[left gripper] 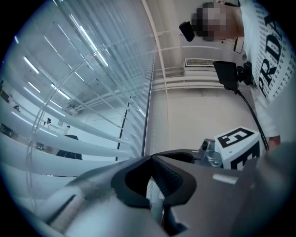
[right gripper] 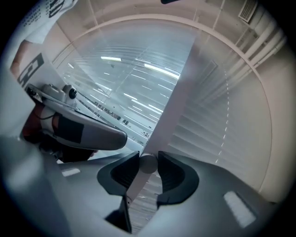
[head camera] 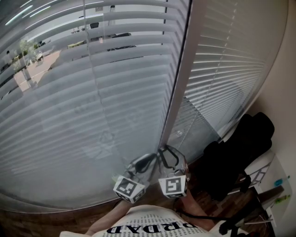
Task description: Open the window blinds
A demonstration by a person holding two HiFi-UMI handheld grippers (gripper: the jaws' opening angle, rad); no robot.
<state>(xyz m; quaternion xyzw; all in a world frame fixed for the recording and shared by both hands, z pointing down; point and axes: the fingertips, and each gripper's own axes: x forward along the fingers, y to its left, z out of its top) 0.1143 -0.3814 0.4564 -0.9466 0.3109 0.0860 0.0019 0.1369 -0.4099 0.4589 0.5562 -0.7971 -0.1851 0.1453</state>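
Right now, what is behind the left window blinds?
Through the upper slats of the blinds: parked cars, a tree and pavement. Lower down the slats hide the view.

Daylight is coming in through the window (head camera: 69, 55) left of the white window post (head camera: 178, 92), and strip-light reflections (head camera: 27, 13) are showing in its glass. A beige wall (head camera: 282, 83) is rising right of the post, a black chair (head camera: 240, 152) is standing lower right of it, and dark wood floor (head camera: 46, 217) is running below it
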